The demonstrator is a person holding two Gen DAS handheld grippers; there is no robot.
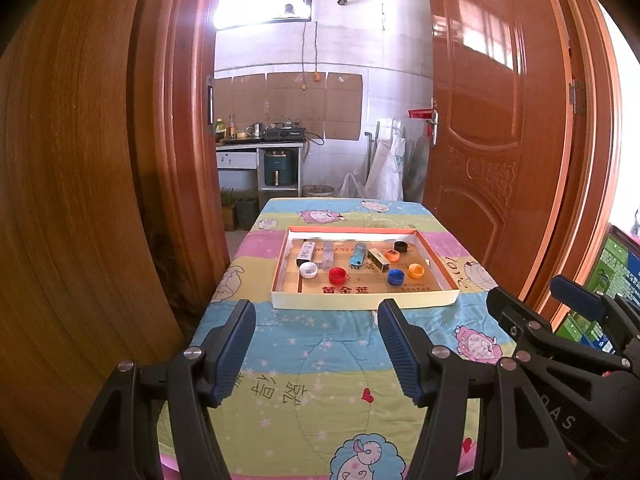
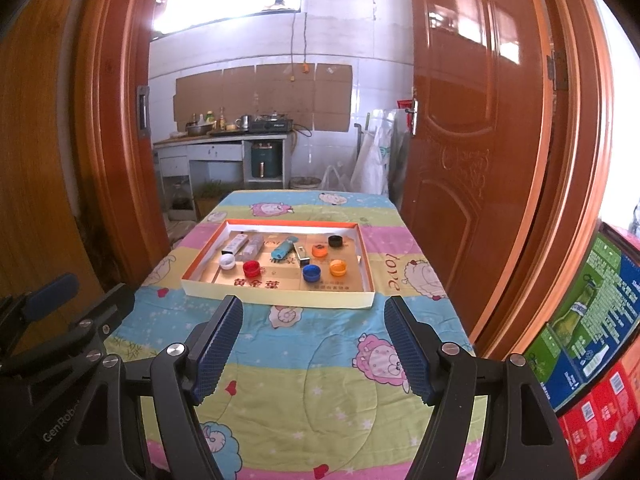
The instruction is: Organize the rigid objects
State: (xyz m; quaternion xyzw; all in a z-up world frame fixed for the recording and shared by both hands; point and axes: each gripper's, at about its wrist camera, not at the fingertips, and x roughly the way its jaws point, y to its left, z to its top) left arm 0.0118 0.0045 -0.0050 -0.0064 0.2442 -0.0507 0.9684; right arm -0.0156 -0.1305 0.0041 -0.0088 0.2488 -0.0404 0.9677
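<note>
Both grippers — left [image 1: 316, 344], right [image 2: 314, 344] — we are holding spread apart and empty, short of the tray [image 1: 362, 298]. Ahead, bottle caps [image 1: 337, 275] and lighters [image 1: 357, 255] are all lying inside it; whether sorting remains, we cannot tell.

Both wrist views side by side, facing forward over the shared tray [image 1: 362, 300], perhaps well apart from it.

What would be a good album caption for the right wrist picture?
Open right claw hovers before a shallow tray of bottle caps and small boxes on a cartoon-sheep tablecloth.
</note>
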